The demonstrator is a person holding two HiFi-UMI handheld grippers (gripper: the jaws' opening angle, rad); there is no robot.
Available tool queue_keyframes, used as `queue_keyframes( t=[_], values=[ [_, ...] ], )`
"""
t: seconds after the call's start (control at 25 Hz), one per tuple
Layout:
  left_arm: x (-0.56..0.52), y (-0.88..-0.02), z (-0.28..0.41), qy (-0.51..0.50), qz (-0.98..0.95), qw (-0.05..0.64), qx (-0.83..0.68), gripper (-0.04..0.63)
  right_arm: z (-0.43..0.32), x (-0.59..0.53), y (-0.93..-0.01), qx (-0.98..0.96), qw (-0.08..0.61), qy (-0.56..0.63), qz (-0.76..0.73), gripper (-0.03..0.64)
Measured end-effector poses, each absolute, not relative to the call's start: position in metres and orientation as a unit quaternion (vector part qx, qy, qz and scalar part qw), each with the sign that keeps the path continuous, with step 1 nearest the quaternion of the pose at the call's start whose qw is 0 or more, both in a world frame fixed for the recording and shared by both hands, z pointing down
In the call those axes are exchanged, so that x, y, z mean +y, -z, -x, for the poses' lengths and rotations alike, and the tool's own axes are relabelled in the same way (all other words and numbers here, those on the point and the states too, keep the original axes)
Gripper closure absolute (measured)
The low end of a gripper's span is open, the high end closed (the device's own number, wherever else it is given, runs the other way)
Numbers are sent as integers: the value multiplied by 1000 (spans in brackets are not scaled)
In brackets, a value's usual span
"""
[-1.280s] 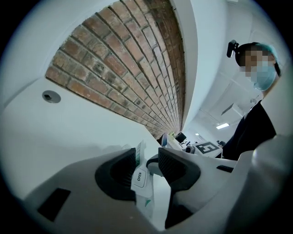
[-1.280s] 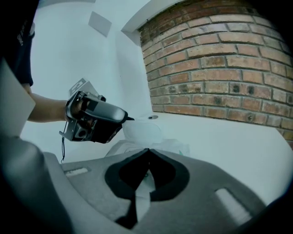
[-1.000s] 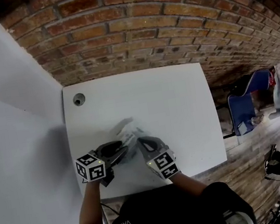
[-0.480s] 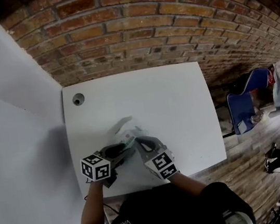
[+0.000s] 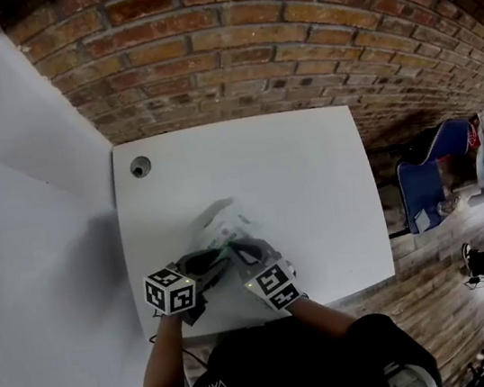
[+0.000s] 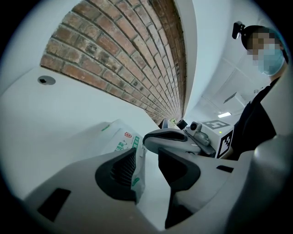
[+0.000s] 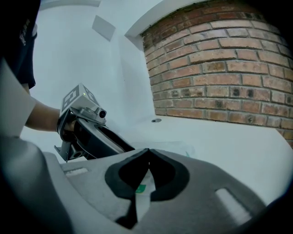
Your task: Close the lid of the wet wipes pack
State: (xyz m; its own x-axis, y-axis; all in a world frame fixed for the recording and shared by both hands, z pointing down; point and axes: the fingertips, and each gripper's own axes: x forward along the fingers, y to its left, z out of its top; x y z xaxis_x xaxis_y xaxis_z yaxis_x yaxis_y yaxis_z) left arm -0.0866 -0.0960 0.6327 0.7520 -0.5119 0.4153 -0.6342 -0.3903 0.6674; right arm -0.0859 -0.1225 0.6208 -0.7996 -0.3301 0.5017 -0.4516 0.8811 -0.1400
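The white wet wipes pack (image 5: 226, 228) with green print lies on the white table (image 5: 312, 177) near its front edge. My left gripper (image 5: 221, 256) reaches to the pack's near end from the left. In the left gripper view its jaws (image 6: 147, 153) stand open, with the pack's edge (image 6: 120, 138) between them against the left pad. My right gripper (image 5: 237, 252) meets the pack from the right; in the right gripper view its jaws (image 7: 147, 153) are shut on a thin white and green edge of the pack (image 7: 141, 191). The lid is hidden from me.
A round cable hole (image 5: 139, 167) sits at the table's far left corner. A brick wall (image 5: 228, 44) runs behind the table and a white wall (image 5: 19, 223) on its left. Blue chairs (image 5: 431, 176) stand to the right on the wooden floor.
The pack was blurred and moving a second ago and now lies still. Both grippers have drawn closer together at its near end.
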Motion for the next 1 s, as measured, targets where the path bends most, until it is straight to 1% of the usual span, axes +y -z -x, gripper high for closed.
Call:
queue_keyframes(
  t=[0.44, 1.0],
  values=[
    [-91, -633, 93, -64, -826, 435, -351, 440, 92, -118, -634, -938, 256, -126, -199, 620],
    [-89, -635, 99, -71, -830, 408, -373, 440, 93, -119, -644, -936, 264, -120, -199, 618]
  ],
)
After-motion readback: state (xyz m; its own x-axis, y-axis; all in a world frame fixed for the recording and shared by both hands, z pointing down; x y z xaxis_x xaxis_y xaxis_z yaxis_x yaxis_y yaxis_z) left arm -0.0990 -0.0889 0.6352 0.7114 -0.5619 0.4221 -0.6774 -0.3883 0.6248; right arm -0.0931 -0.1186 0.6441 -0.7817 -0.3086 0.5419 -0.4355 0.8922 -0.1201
